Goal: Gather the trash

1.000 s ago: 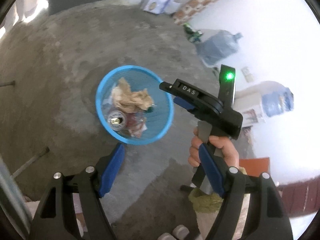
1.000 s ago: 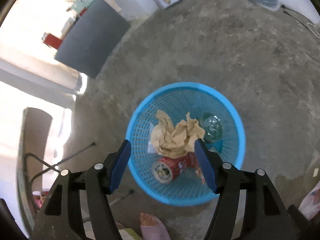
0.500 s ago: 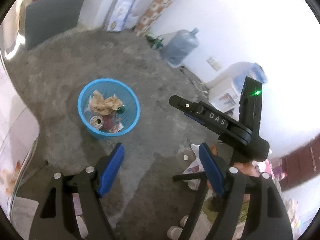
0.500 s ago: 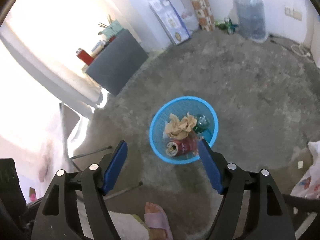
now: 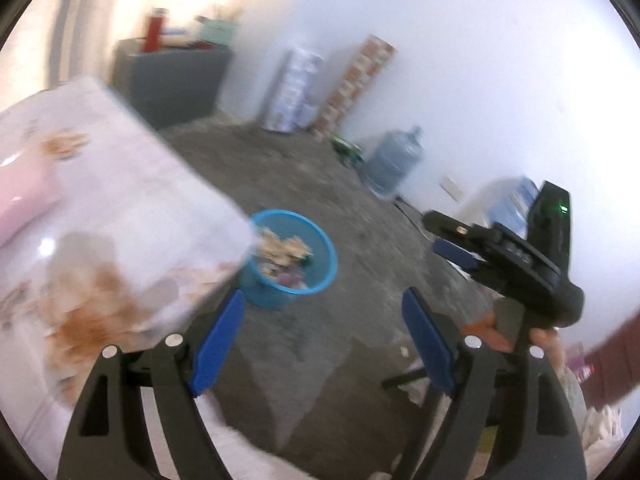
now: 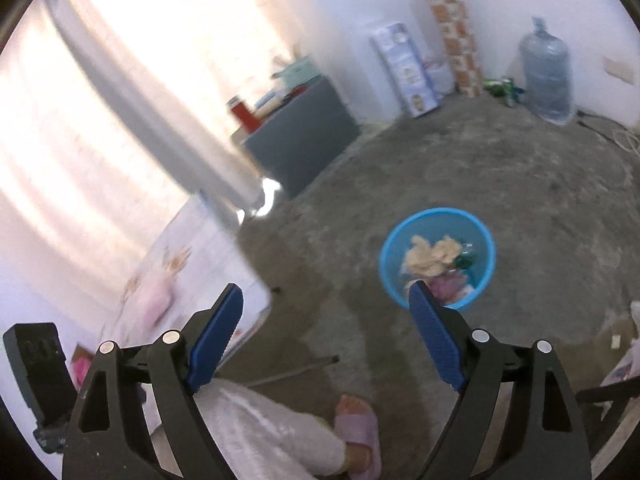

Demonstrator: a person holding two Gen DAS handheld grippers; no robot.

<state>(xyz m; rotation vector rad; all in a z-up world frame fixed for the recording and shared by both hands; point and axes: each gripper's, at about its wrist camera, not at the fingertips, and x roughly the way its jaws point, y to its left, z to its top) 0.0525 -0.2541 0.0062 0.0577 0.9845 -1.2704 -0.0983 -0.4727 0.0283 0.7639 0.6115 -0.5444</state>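
Both black grippers, left (image 5: 320,330) and right (image 6: 326,330), have just been spreading, nothing between their blue pads. The round blue mesh plastic basket (image 6: 490,256) of crumpled paper stands on rough concrete; only the right view shows a sandalled foot (image 6: 357,426).

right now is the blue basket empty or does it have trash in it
It has trash in it: the blue basket stands upright on the floor with crumpled tan paper and other scraps inside.

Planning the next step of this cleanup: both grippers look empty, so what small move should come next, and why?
Probably swing the left gripper toward the table to look for more trash. Both it and the right gripper have just been opening, with nothing between their fingers, and the blue basket on the floor already holds crumpled paper. The blur hides what lies on the table.
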